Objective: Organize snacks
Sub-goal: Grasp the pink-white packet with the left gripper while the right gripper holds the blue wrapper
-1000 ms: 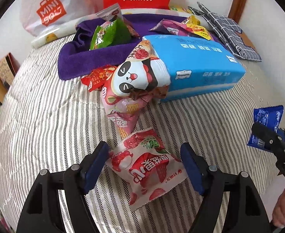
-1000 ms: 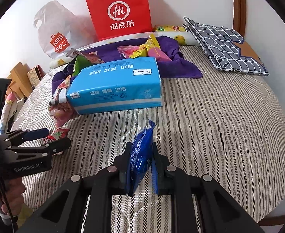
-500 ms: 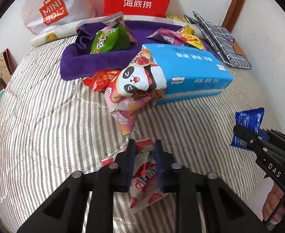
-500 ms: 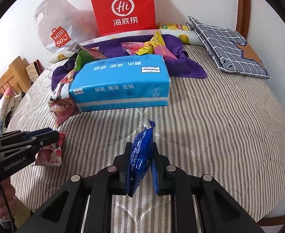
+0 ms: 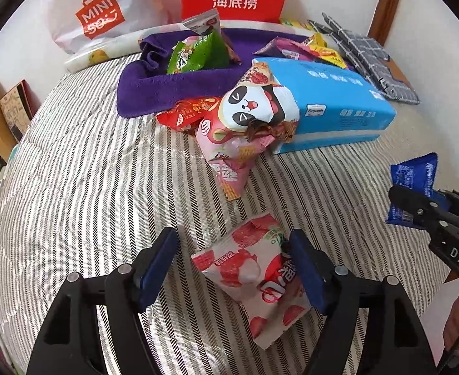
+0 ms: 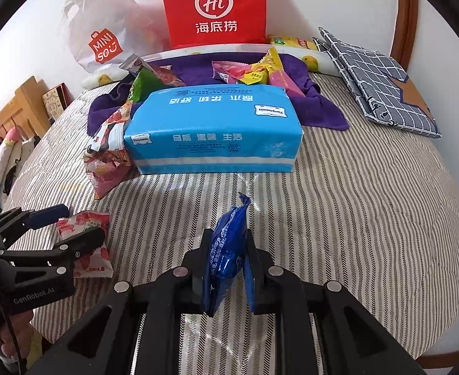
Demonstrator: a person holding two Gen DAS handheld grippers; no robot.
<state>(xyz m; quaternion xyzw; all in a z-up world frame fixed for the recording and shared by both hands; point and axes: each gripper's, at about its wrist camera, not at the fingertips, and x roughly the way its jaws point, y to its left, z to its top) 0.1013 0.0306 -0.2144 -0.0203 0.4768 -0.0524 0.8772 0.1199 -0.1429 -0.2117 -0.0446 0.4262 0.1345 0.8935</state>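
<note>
My left gripper point(image 5: 234, 270) is open on the striped bed. A red and white strawberry snack packet point(image 5: 254, 276) lies flat between its fingers, close to the right pad. It also shows in the right wrist view point(image 6: 86, 240) under the left gripper point(image 6: 70, 223). My right gripper point(image 6: 226, 268) is shut on a blue snack packet point(image 6: 228, 243), held upright on edge above the bed. The blue packet shows at the right of the left wrist view point(image 5: 413, 181).
A blue tissue pack point(image 6: 214, 128) lies mid-bed with a panda packet point(image 5: 257, 109) and pink packets point(image 5: 229, 162) against its left end. Behind it a purple towel point(image 5: 154, 87) holds green point(image 5: 198, 53) and yellow snacks. A red bag point(image 6: 214, 6), white bag and checked cushion point(image 6: 376, 84) stand behind.
My left gripper shut on the strawberry packet half a second ago and has opened again; the packet now lies turned and shifted slightly right. My right gripper kept its hold on the blue packet.
</note>
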